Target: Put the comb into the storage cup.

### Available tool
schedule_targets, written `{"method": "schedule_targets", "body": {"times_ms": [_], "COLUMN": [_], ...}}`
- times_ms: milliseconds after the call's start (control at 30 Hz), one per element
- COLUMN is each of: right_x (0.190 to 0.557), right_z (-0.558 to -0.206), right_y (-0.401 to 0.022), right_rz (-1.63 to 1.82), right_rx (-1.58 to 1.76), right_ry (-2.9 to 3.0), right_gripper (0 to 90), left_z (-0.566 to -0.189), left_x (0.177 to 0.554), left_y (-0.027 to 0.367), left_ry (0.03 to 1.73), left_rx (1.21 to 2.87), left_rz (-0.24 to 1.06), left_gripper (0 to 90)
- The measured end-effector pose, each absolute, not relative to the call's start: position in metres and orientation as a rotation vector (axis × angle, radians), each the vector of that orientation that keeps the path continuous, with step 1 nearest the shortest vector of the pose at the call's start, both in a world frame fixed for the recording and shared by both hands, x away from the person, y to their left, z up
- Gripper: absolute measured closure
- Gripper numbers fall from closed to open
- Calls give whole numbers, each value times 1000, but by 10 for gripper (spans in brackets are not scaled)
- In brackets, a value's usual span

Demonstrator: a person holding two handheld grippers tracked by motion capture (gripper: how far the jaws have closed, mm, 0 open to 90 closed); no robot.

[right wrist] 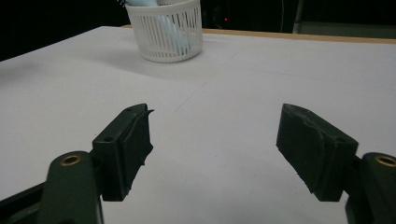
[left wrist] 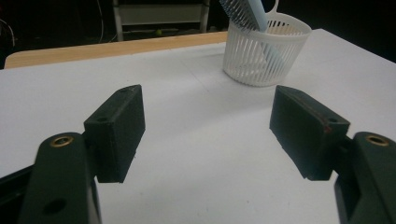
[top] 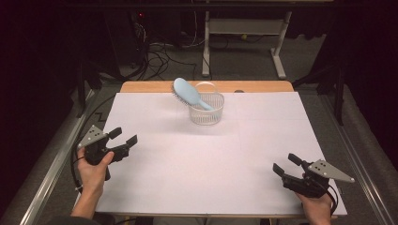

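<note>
Hairbrush (top: 187,93), pale blue, stands handle-down in a white slatted basket (top: 207,112) near the far middle of the table; its bristled head leans out over the basket's left rim as seen from the high view. The basket rests upright on a white sheet (top: 202,154) that covers most of the table, with a strip of bare wooden tabletop (top: 141,87) showing along the far edge.

Left gripper (top: 122,137) sits at the near left of the sheet, held in the person's left hand (top: 94,166). Its jaws stand wide apart with nothing between them. In the left gripper view the basket (left wrist: 264,53) lies ahead and to the right, well apart from the jaws, with the brush (left wrist: 247,11) rising from it.

Right gripper (top: 286,164) sits at the near right of the sheet, held in the person's right hand (top: 317,204). Its jaws are likewise spread wide and grip nothing. In the right gripper view the basket (right wrist: 166,30) lies ahead and to the left, well apart, the brush handle (right wrist: 170,28) visible through its slats.

Both grippers are well apart from each other and from the basket.
</note>
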State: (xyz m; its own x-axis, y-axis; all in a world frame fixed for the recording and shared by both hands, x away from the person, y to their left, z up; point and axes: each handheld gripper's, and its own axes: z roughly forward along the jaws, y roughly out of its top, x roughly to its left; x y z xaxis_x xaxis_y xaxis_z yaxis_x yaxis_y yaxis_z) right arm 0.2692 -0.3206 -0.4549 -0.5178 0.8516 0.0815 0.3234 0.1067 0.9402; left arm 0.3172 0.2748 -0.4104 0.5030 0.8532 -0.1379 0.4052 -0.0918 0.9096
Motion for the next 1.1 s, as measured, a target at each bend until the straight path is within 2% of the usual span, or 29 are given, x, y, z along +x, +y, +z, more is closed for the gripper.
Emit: {"method": "schedule_targets", "body": {"times_ms": [1100], "right_x": [269], "right_z": [-455], "right_y": [-321], "right_rz": [1413], "right_rx": [1147], "right_ry": [1896], "right_gripper": [266], "left_z": [-425], "left_x": [305], "left_y": [271], "left_ry": [1066], "left_rx": [1733], "left_rz": [537], "left_gripper": [239]}}
